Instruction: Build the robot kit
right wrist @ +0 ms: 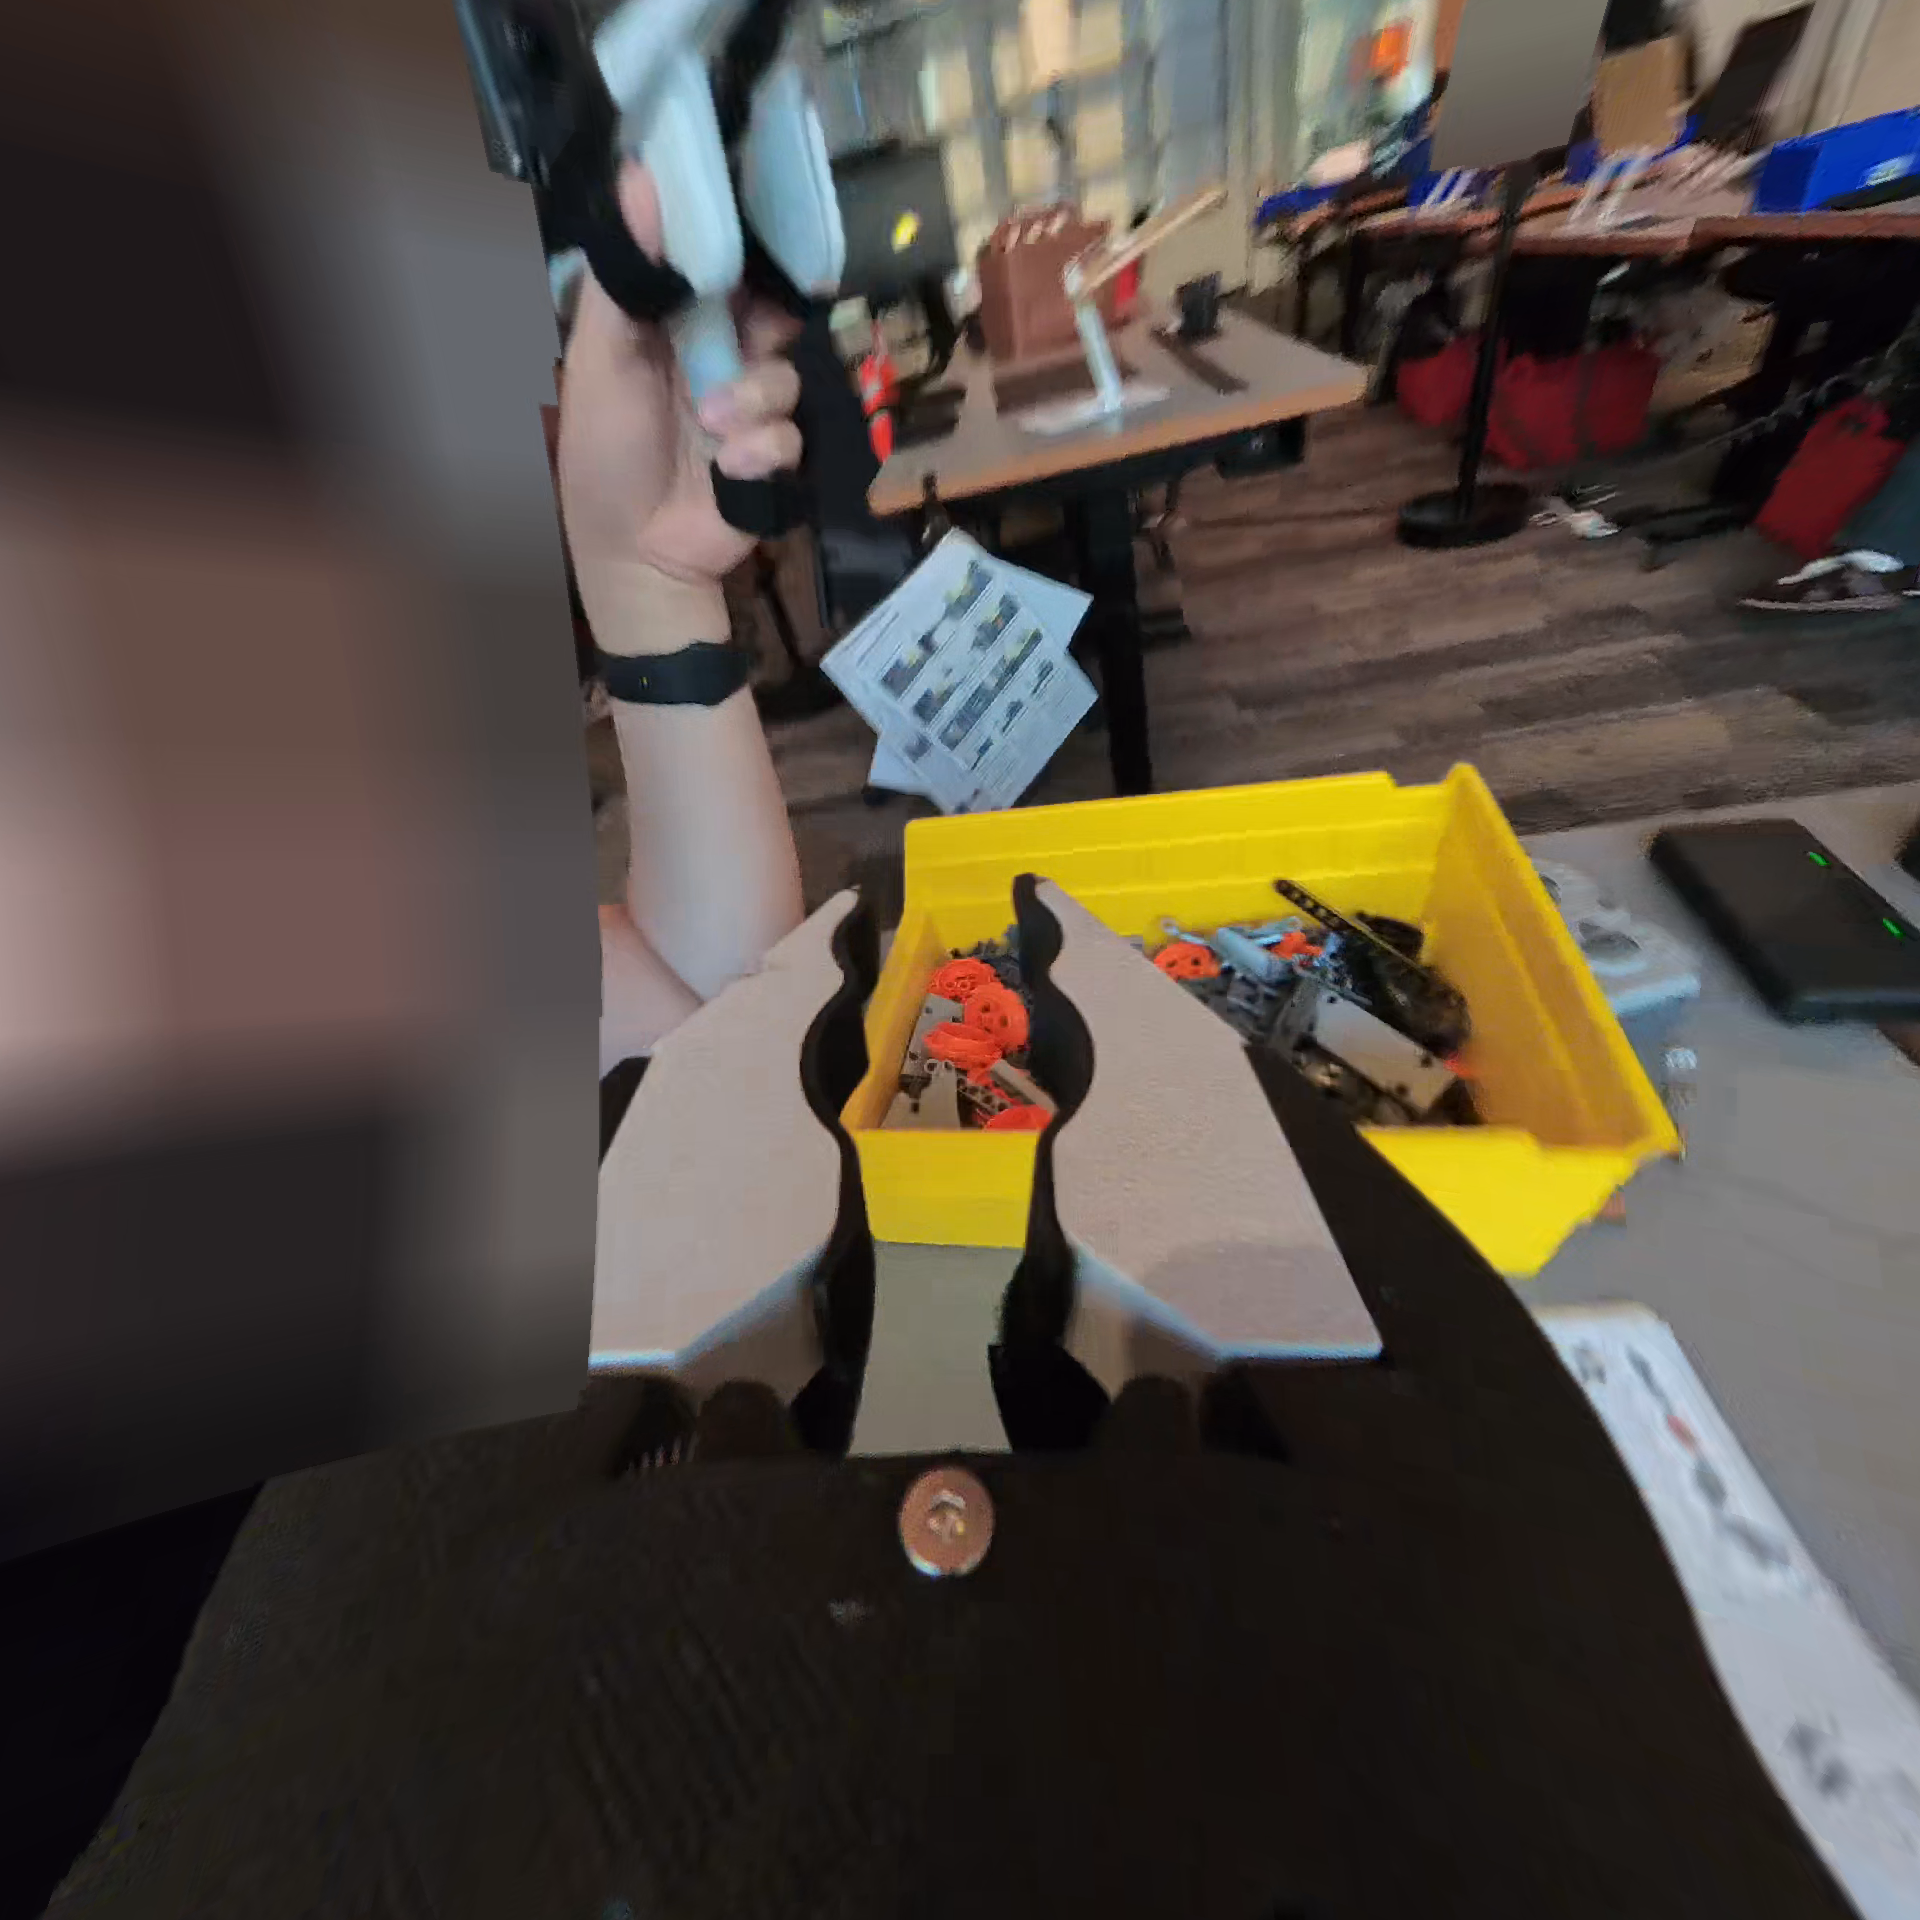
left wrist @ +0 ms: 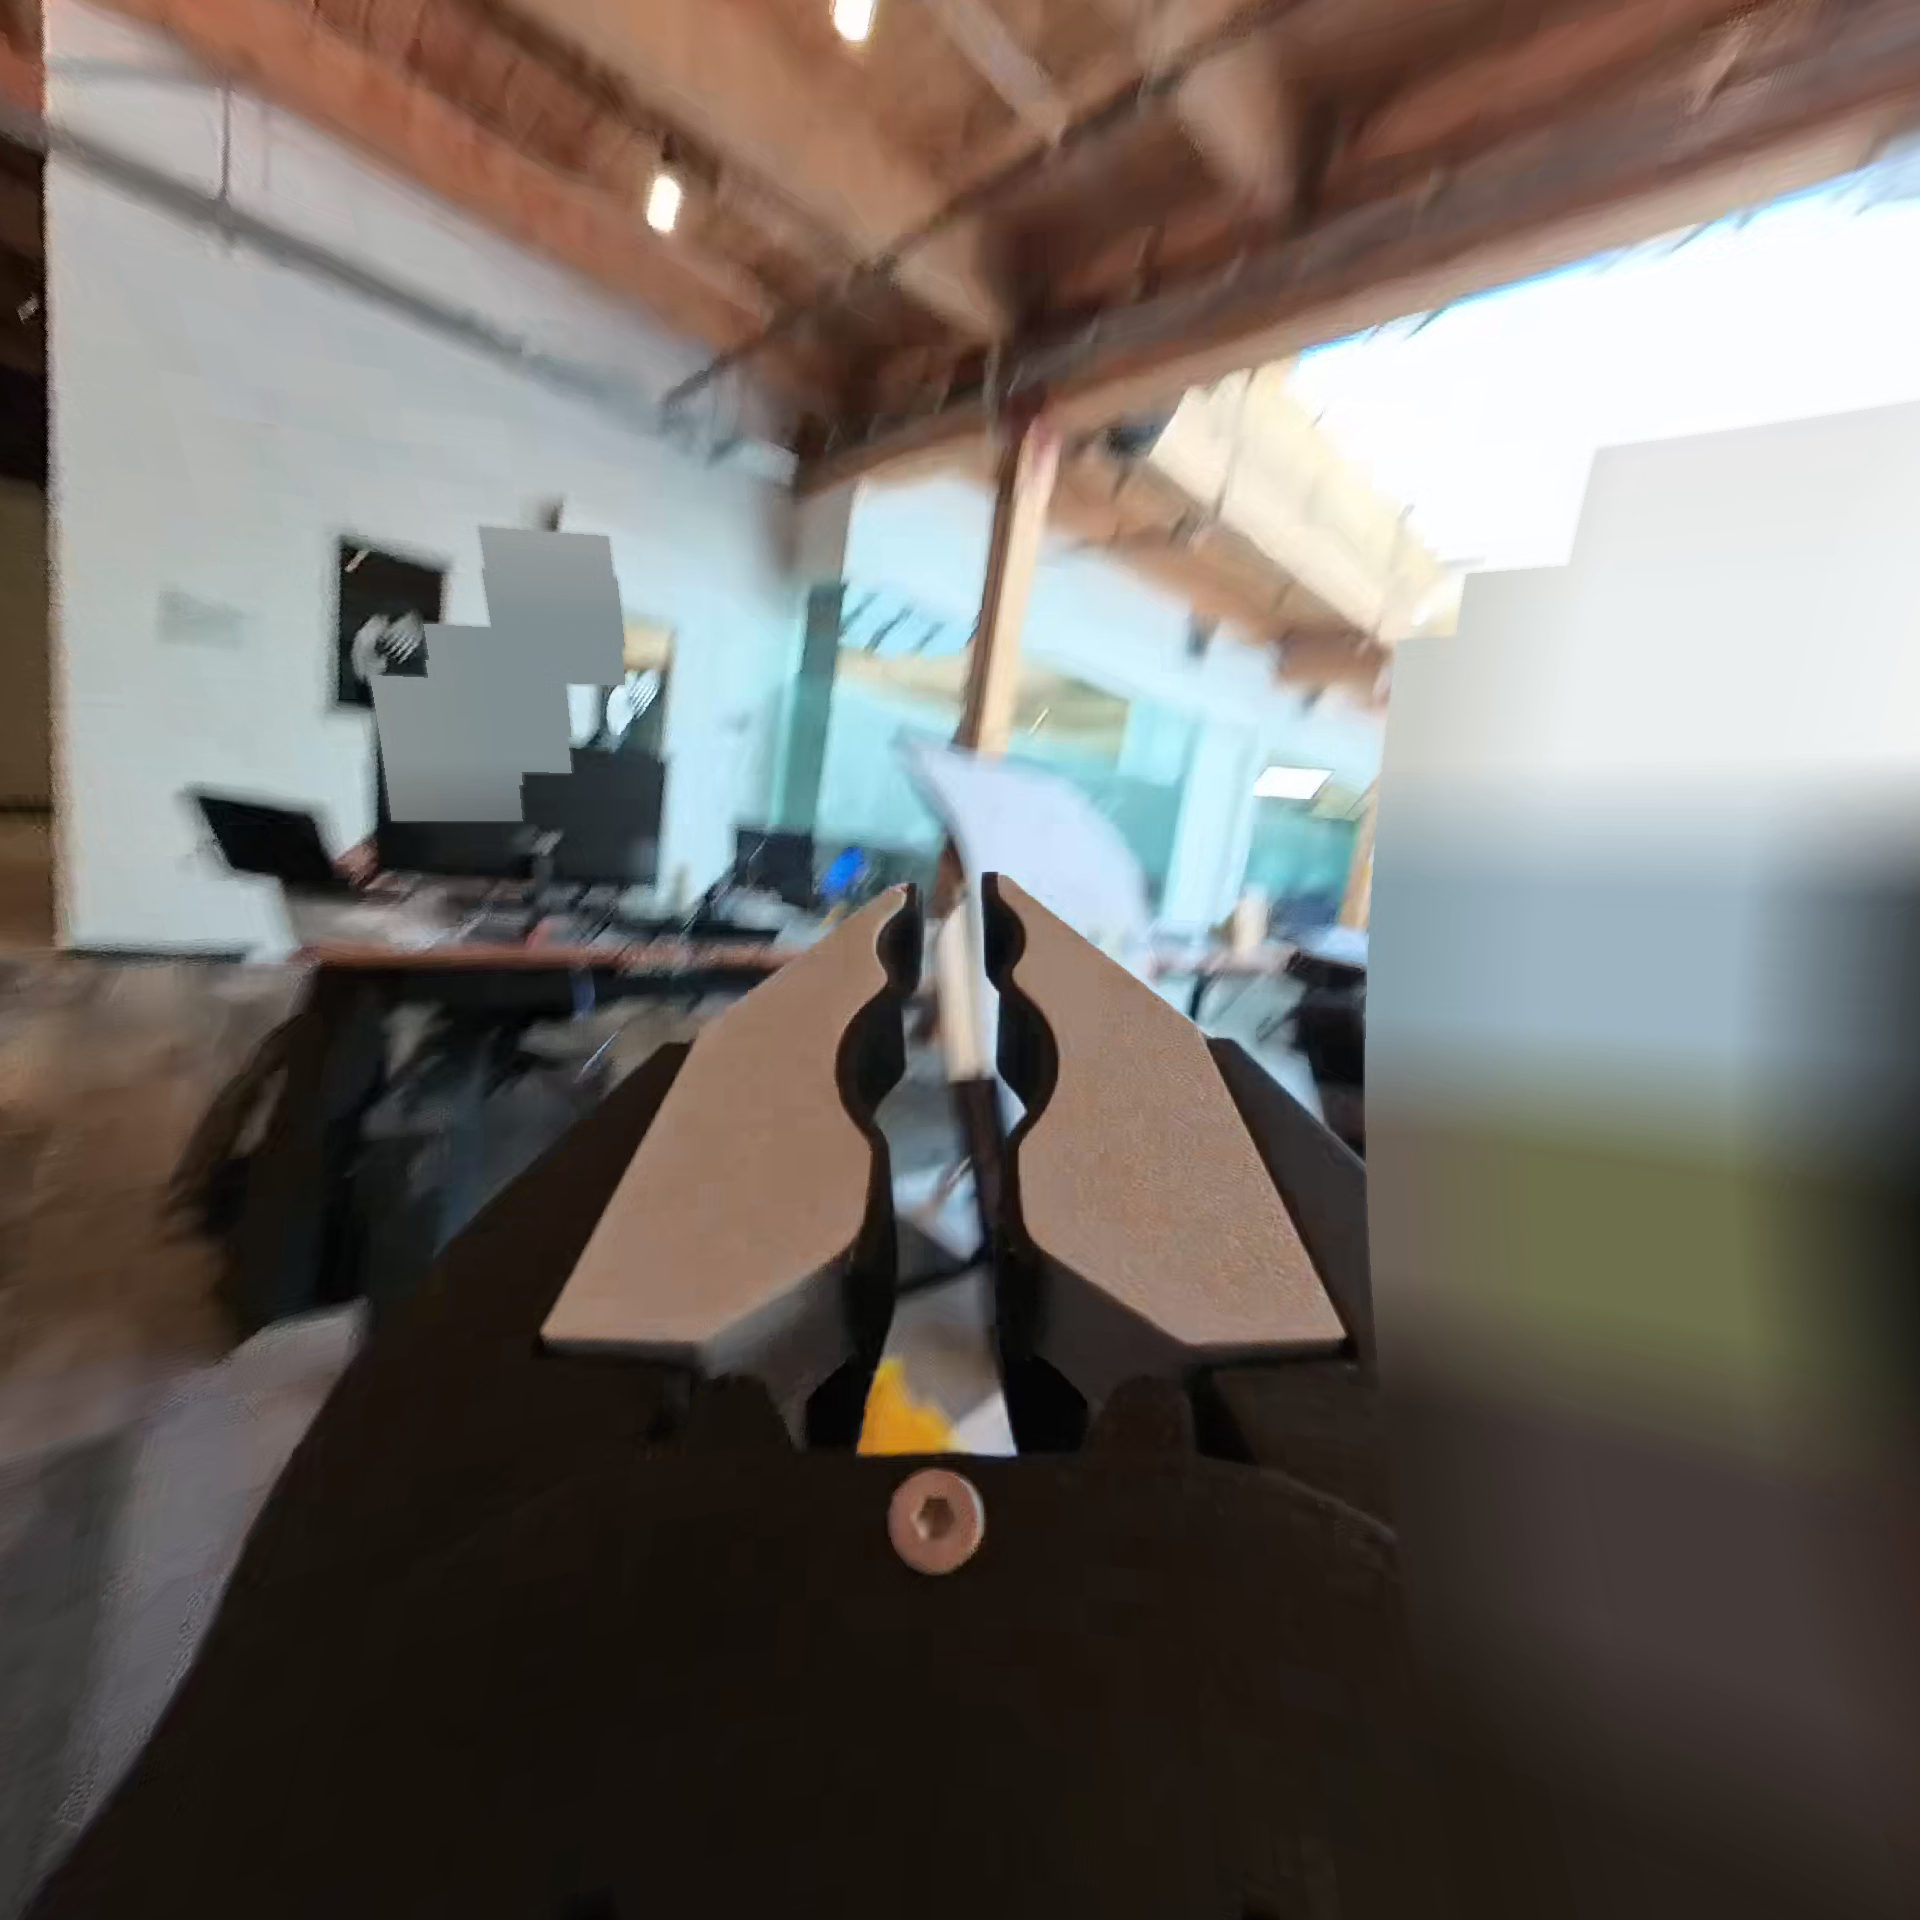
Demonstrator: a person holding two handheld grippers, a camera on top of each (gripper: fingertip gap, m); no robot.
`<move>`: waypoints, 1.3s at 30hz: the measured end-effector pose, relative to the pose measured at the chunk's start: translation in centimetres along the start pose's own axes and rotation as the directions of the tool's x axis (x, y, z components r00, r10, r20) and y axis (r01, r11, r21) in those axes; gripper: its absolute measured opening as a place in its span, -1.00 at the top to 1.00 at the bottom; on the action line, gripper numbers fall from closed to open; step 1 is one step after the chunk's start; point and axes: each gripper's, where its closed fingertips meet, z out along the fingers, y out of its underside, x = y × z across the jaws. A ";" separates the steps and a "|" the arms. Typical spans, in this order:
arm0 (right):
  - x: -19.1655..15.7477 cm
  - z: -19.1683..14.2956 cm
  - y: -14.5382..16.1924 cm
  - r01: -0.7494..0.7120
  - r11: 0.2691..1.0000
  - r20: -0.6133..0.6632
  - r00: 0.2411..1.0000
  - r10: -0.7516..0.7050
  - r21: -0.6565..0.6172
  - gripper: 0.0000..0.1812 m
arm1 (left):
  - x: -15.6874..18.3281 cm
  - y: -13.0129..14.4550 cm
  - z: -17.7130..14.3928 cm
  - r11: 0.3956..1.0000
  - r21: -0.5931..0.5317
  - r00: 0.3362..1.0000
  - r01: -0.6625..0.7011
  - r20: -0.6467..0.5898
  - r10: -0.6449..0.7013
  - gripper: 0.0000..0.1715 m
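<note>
My right gripper (right wrist: 940,894) is open and empty. It hovers over the near left corner of a yellow bin (right wrist: 1174,831) holding orange, grey and black building parts (right wrist: 1299,997). A hand (right wrist: 665,468) holds my left gripper (right wrist: 686,177) raised high at the left. A printed paper booklet (right wrist: 966,675) hangs in the air below and to the right of it, apart from it. In the left wrist view my left gripper (left wrist: 952,894) points out at the room, its jaws only a narrow gap apart. The white booklet (left wrist: 1039,831) shows through and beyond that gap. Whether it touches the fingers is unclear.
A black flat device (right wrist: 1787,925) with green lights lies right of the bin. A printed sheet (right wrist: 1714,1507) lies on the grey table at the near right. A brown-topped table (right wrist: 1122,416) stands behind, with desks and monitors (left wrist: 582,831) across the room. My right fingertips sit around 25 cm from my left ones.
</note>
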 end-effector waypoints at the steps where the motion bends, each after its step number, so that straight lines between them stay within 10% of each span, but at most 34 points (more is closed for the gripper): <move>1: 0.2 -1.4 0.4 -0.019 0.998 -0.055 0.998 0.022 0.053 0.72 | -0.7 1.9 0.8 0.993 -0.113 0.997 -0.046 0.058 0.053 0.89; 4: 0.6 -5.7 1.0 -0.001 0.970 -0.226 0.972 0.057 0.242 0.86 | -2.6 9.4 2.5 0.868 -0.491 0.982 -0.072 0.118 0.148 0.82; 8: 1.4 -9.5 2.1 0.162 0.942 -0.465 0.886 -0.007 0.294 1.00 | -1.2 20.5 3.1 0.532 -0.846 1.000 -0.030 -0.022 0.022 0.92; 14: 2.3 -9.7 6.7 0.371 0.928 -0.659 0.695 -0.290 -0.017 1.00 | -3.0 32.5 1.2 0.048 -0.999 1.000 0.004 0.004 -0.015 0.71; 18: 1.9 -7.7 9.0 0.359 0.930 -0.592 0.733 -0.334 -0.079 0.96 | -4.8 37.4 -1.4 -0.208 -0.975 0.996 0.083 0.076 0.042 0.59; 28: 2.2 -8.5 9.2 0.290 0.957 -0.564 0.785 -0.255 -0.029 0.94 | -4.2 39.9 -4.4 -0.421 -0.903 0.986 0.087 0.016 0.169 0.13; 39: 2.5 -7.8 10.7 0.301 0.946 -0.536 0.782 -0.316 -0.120 0.94 | -5.9 40.0 -6.5 -0.518 -0.838 0.965 0.175 0.040 0.261 0.08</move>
